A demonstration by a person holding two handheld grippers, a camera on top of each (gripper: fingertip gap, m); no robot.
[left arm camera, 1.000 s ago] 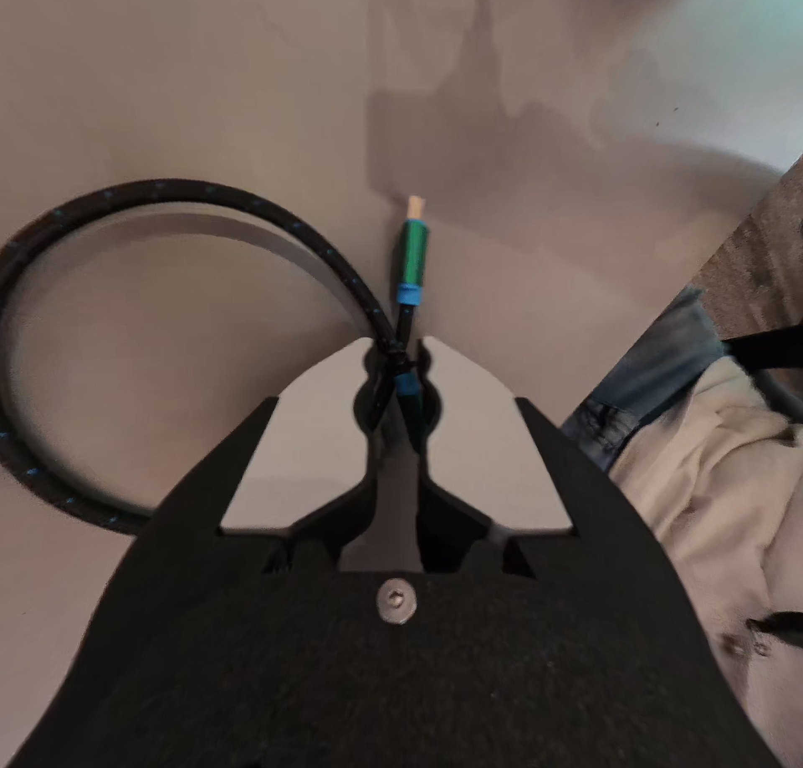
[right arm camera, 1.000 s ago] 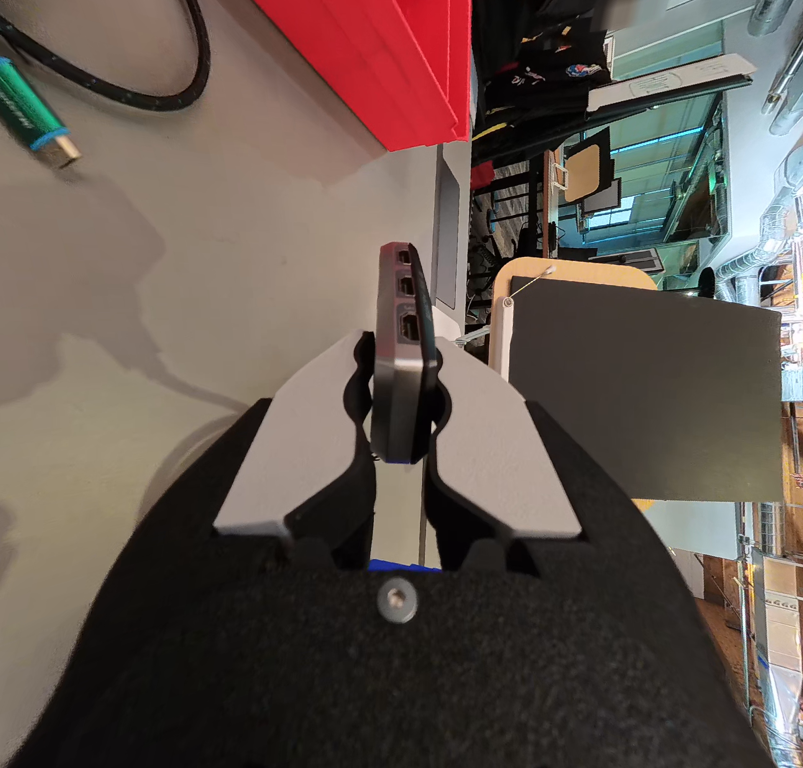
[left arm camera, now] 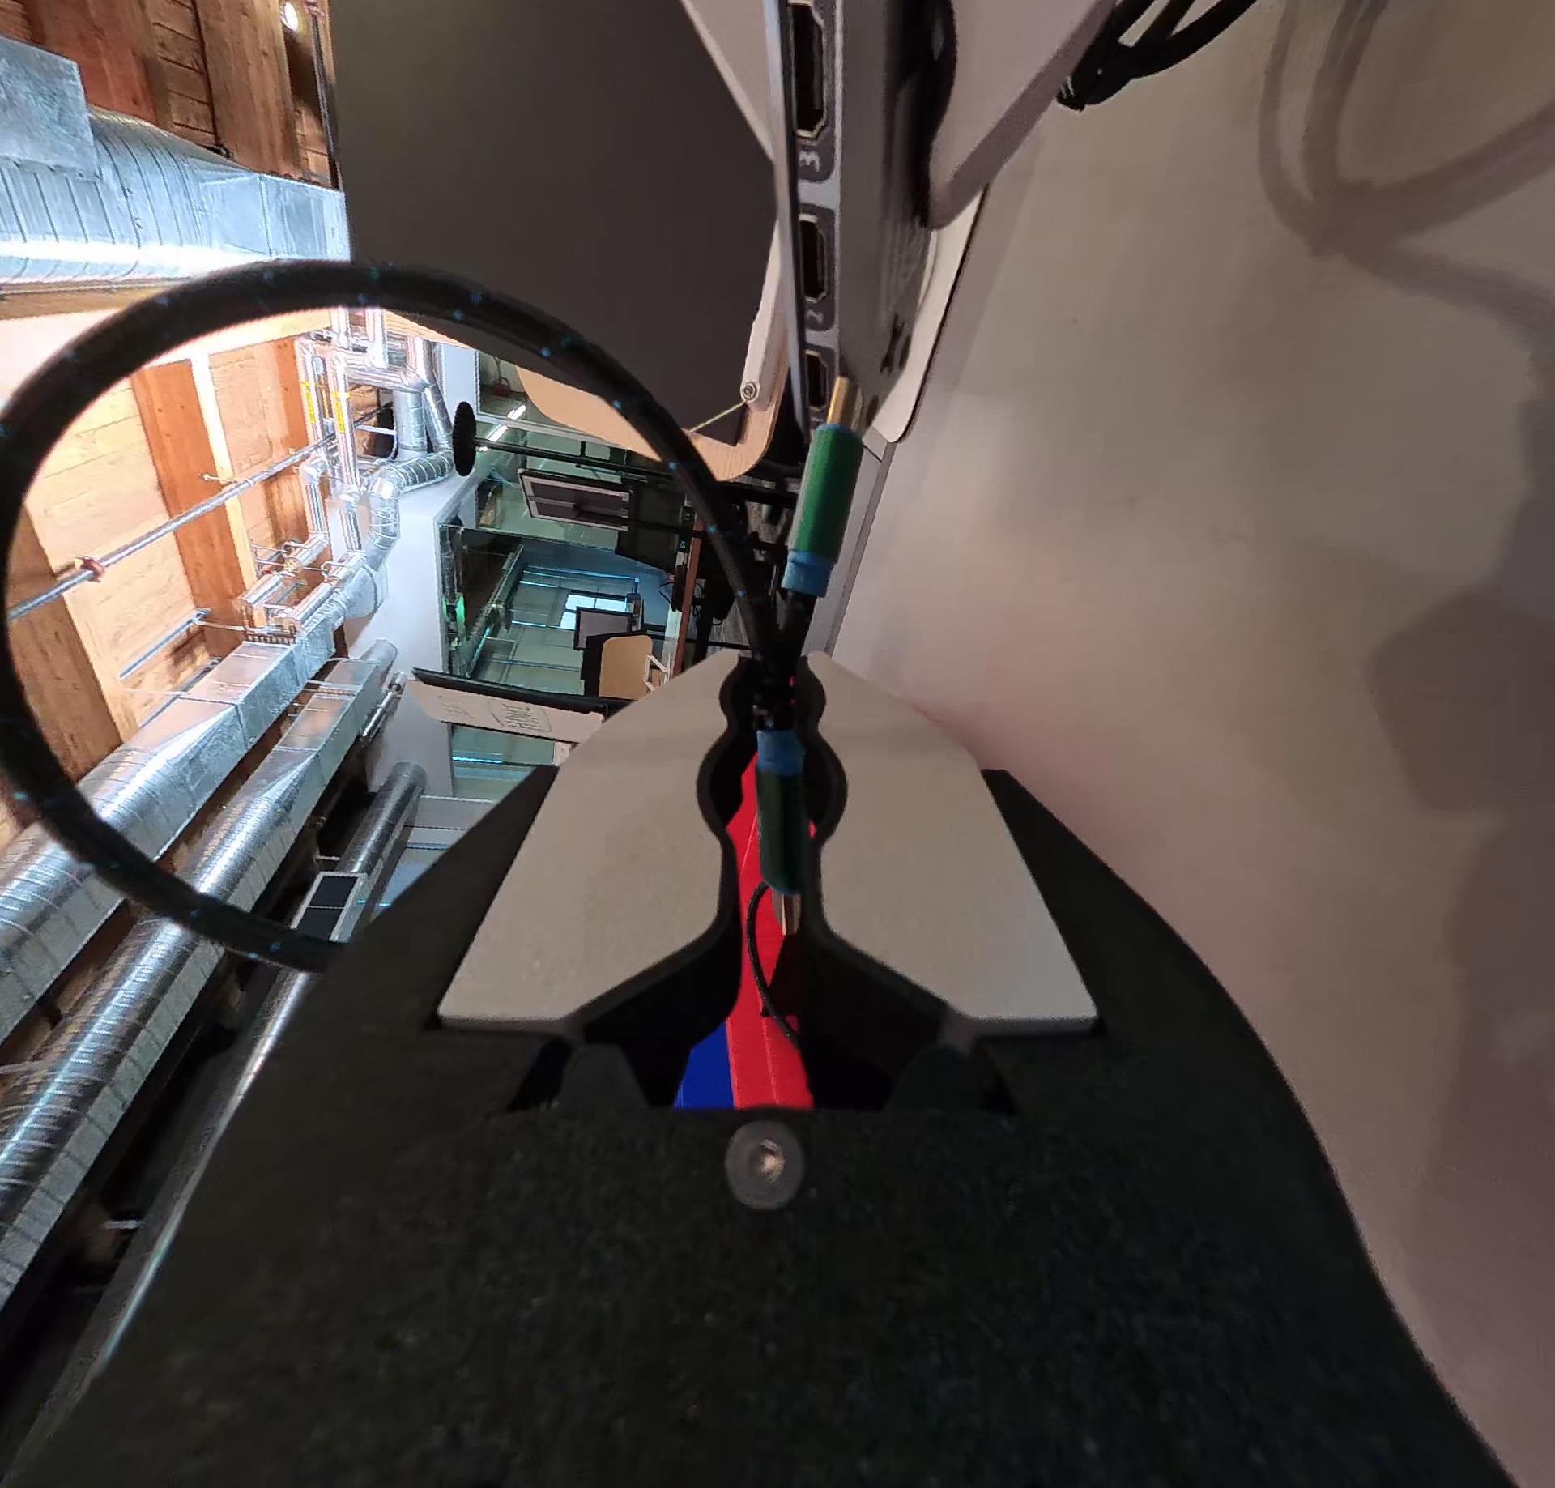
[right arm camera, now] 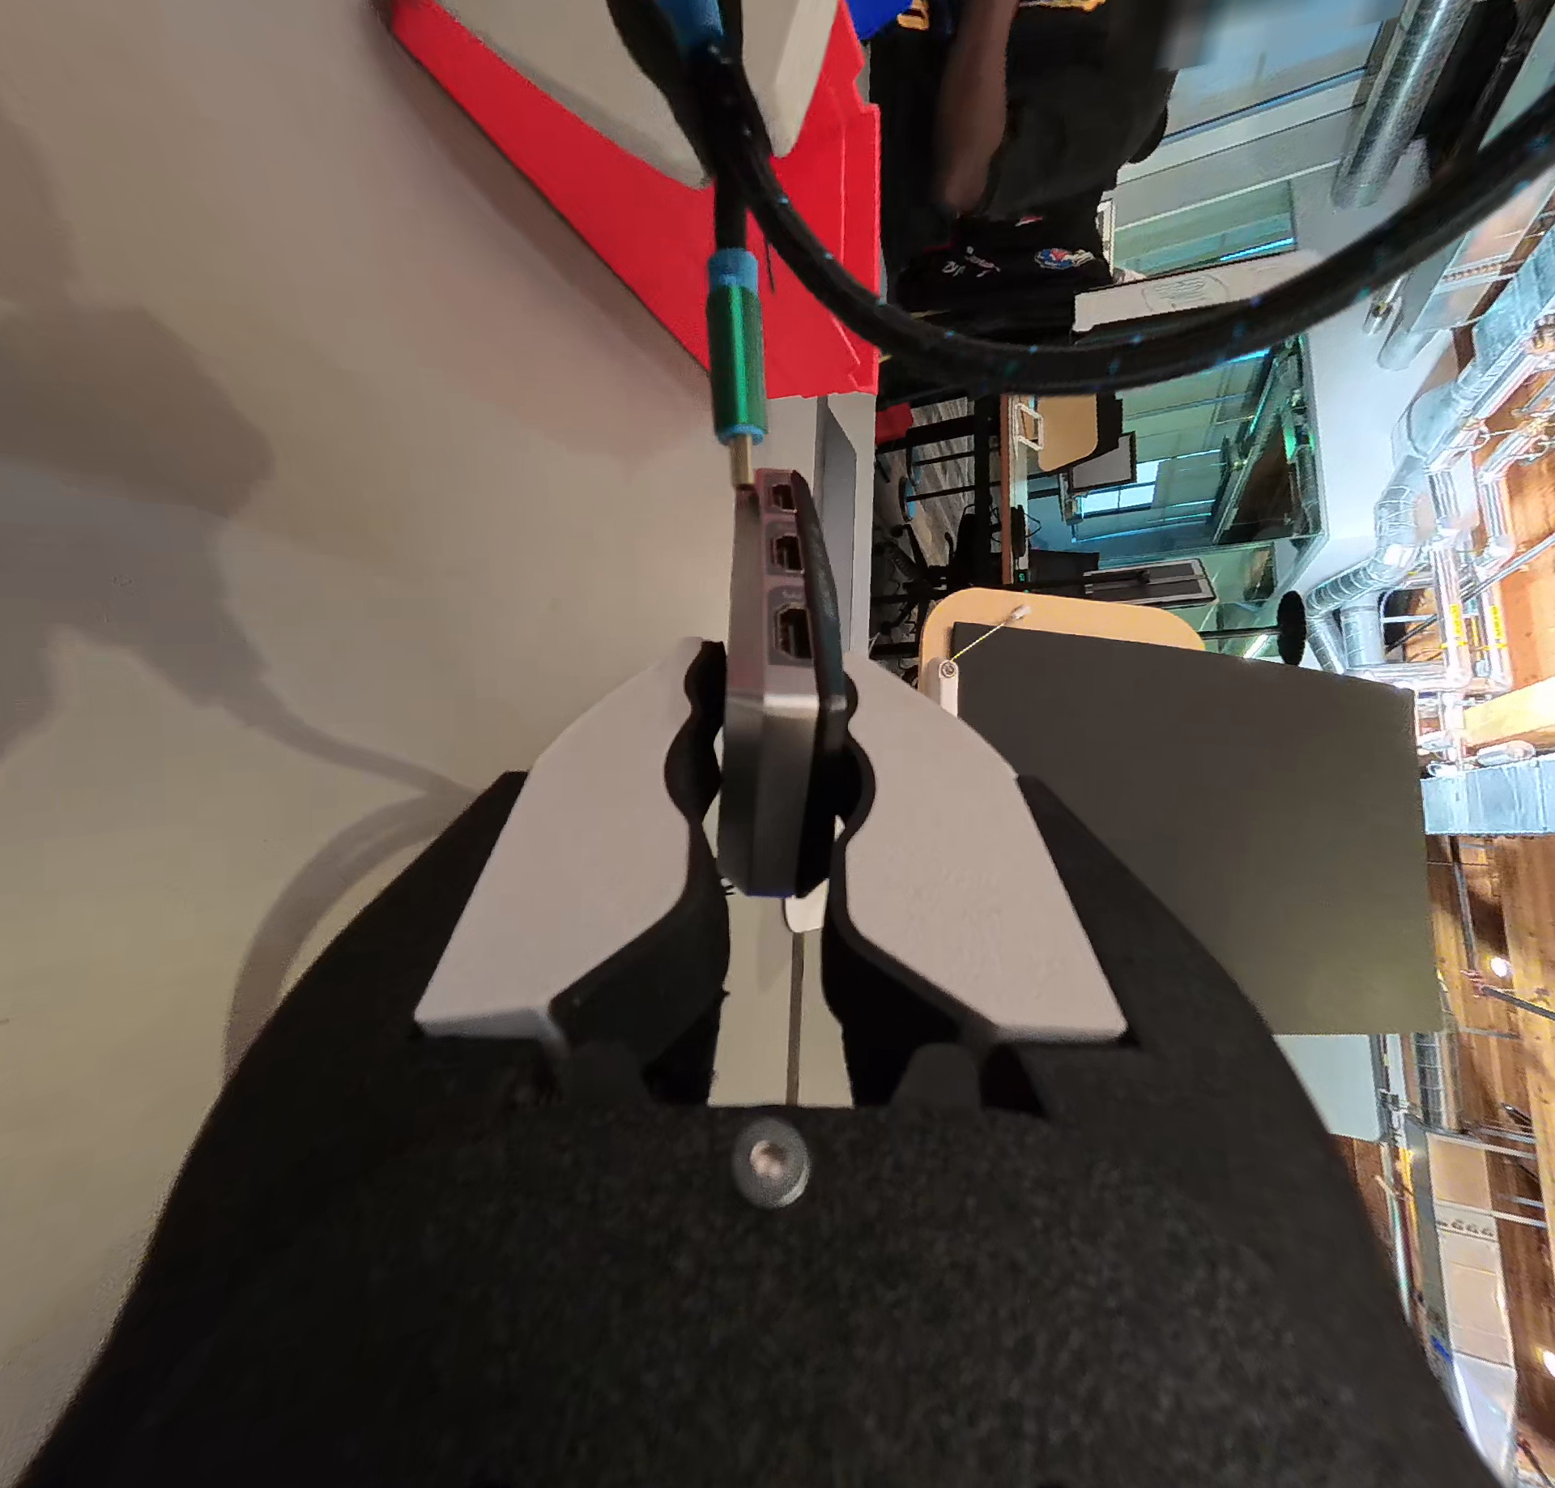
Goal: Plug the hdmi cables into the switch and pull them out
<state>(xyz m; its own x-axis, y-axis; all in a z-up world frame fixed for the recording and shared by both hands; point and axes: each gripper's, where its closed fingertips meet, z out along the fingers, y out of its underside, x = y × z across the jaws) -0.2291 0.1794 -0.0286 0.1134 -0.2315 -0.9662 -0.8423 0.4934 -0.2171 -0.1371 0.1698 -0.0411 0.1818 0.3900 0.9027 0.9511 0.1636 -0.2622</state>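
My right gripper is shut on a grey HDMI switch, held edge-up with three ports showing along its edge. My left gripper is shut on a black braided HDMI cable just behind its green plug. The plug's gold tip touches the switch at its end port; I cannot tell if it is inside. In the right wrist view the plug comes down onto the switch's far end. The cable's second green plug hangs between my left fingers.
A pale table lies beside both grippers. A red bin stands on it behind the plug. A black panel on a wooden frame and a person in dark clothes are beyond the table edge.
My left gripper has lifted the cable off the table and brought its green plug up to the switch. The right gripper still holds the switch, nearly unmoved.
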